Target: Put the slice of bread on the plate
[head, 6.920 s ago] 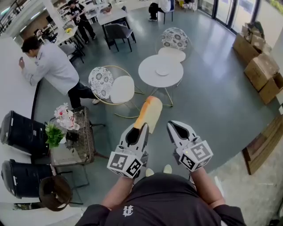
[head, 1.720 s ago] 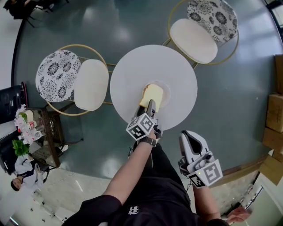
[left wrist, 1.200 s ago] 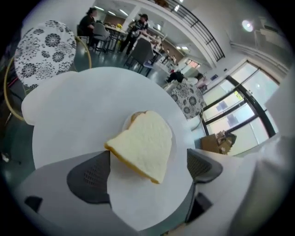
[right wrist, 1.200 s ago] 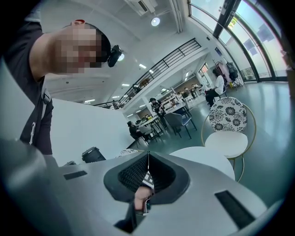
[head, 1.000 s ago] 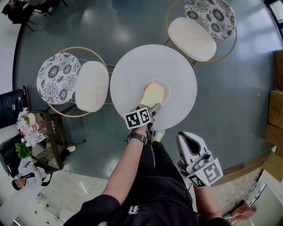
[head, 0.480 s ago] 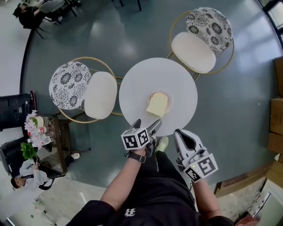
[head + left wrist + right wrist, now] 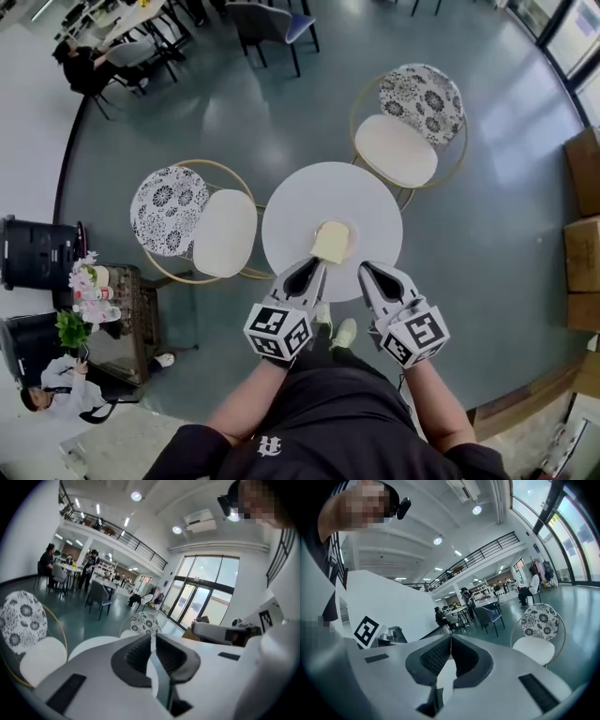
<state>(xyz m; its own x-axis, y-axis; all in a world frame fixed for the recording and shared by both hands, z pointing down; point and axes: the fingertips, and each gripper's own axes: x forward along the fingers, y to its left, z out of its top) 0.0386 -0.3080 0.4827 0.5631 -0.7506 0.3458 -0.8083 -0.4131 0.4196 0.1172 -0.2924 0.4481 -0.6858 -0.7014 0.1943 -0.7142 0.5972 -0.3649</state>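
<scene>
Bread (image 7: 330,242) lies on a plate (image 7: 350,231), set on the near half of the round worktop (image 7: 305,202). One chair (image 7: 202,230) stands just left of the worktop and a second chair (image 7: 405,131) stands behind it to the right, both close against its edge. Well apart at the left, a side table (image 7: 117,314) carries flowers (image 7: 84,279), with a bin (image 7: 37,253) at its far left. Boxes (image 7: 583,234) line the right edge, and further tables (image 7: 141,14) stand far behind at the upper left.
</scene>
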